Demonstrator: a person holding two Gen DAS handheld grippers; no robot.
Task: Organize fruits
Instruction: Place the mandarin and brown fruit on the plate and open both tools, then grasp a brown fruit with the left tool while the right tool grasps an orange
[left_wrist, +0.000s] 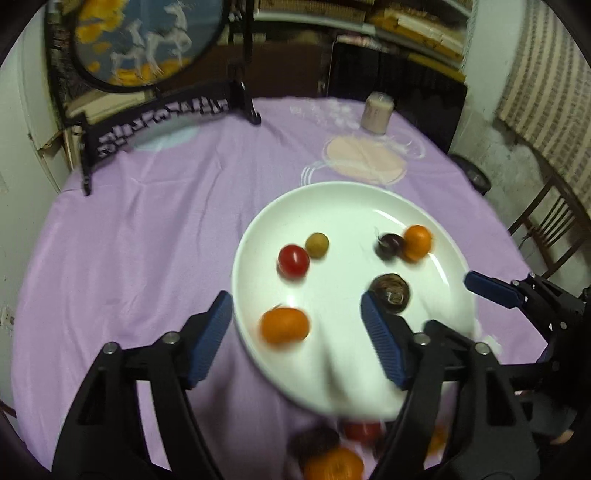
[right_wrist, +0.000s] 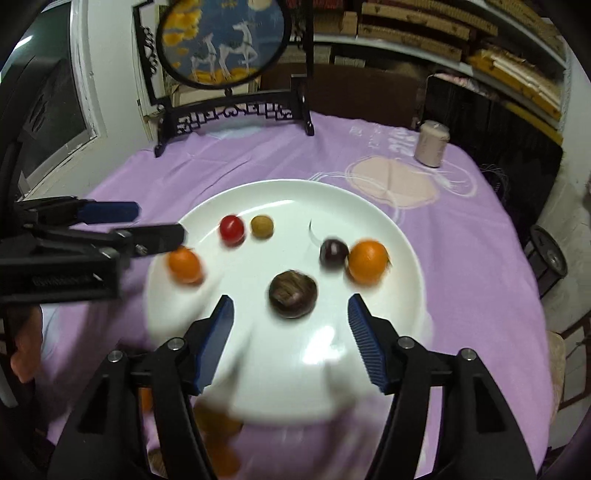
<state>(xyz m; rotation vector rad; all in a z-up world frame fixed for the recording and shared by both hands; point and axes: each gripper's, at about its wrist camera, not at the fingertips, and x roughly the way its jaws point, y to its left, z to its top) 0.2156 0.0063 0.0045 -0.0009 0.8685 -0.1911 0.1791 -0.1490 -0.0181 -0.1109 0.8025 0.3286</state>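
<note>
White porcelain, the plate (right_wrist: 280, 192) rests on the lilac-clothed counter (right_wrist: 461, 258) and carries six fruits. The right gripper (right_wrist: 291, 341) hovers over the plate's near rim with jaws spread and nothing between them; the brown ridged fruit (right_wrist: 293, 298) lies just ahead of the gap. The left gripper (left_wrist: 295, 349) also has jaws spread wide, one finger outside the plate's edge, one over it, with an orange (left_wrist: 284, 324) lying between them, untouched. More blurred fruits (left_wrist: 334, 463) sit below the plate's near rim.
</note>
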